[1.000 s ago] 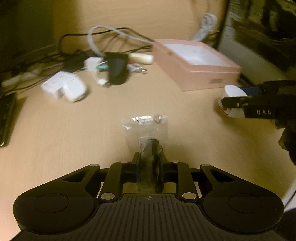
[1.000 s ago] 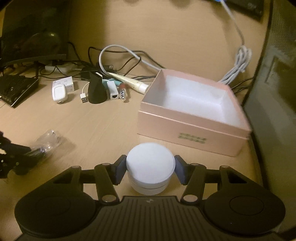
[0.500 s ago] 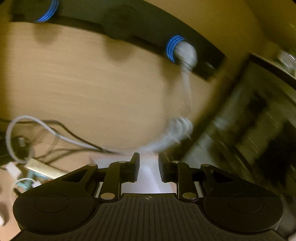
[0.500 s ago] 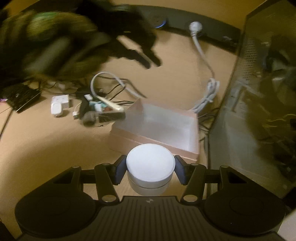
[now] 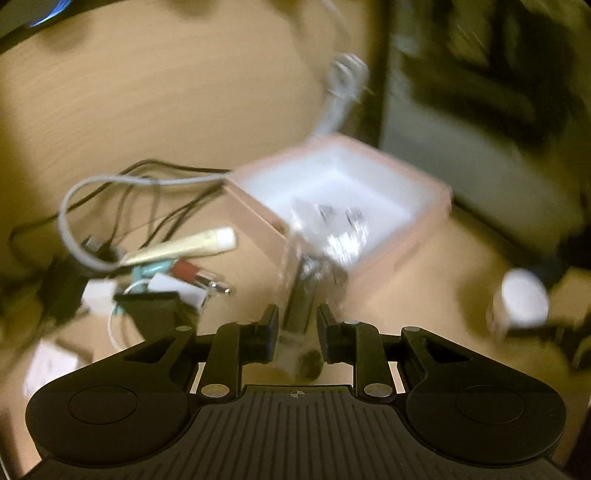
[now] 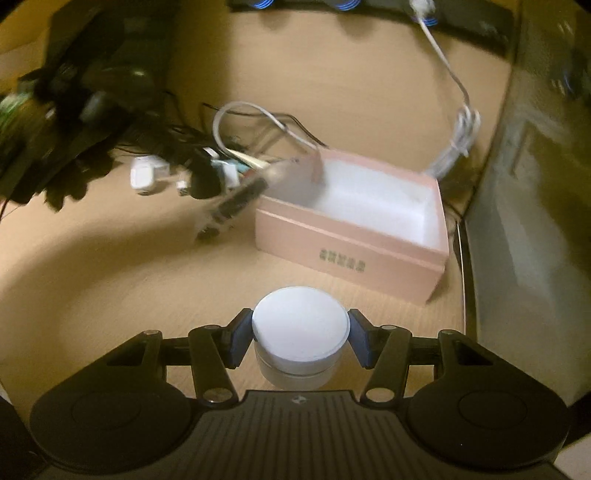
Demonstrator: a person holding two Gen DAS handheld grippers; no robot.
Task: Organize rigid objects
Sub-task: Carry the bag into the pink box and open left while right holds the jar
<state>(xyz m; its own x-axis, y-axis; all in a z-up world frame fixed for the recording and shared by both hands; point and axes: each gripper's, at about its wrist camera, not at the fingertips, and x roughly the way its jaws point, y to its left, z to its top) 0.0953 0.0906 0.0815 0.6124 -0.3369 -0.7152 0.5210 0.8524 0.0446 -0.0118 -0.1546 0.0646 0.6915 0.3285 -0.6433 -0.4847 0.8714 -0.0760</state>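
Note:
My left gripper [image 5: 297,325] hovers by the near corner of the open pink box [image 5: 432,206]. Its jaws are opening. A clear plastic bag [image 5: 325,236] with a dark item inside sits loose between them, a thin gap at each pad, its top over the box's white inside. In the right wrist view the bag [image 6: 236,205] is a blurred streak at the pink box's [image 6: 351,251] left wall. My right gripper [image 6: 300,338] is shut on a white round jar [image 6: 301,321] in front of the box. The jar [image 5: 521,299] also shows at the right in the left wrist view.
Left of the box lies a clutter: a cream tube [image 5: 184,243], a black wedge-shaped object [image 5: 151,310], white adapters [image 6: 144,175] and looped cables [image 5: 74,206]. A coiled white cable [image 6: 458,144] runs to a power strip [image 6: 369,5] at the back. A dark cabinet [image 6: 535,184] stands on the right.
The left gripper has lifted the bag off the table and swung it over to the pink box, and its jaws have widened. The right gripper has drawn back slightly with the jar.

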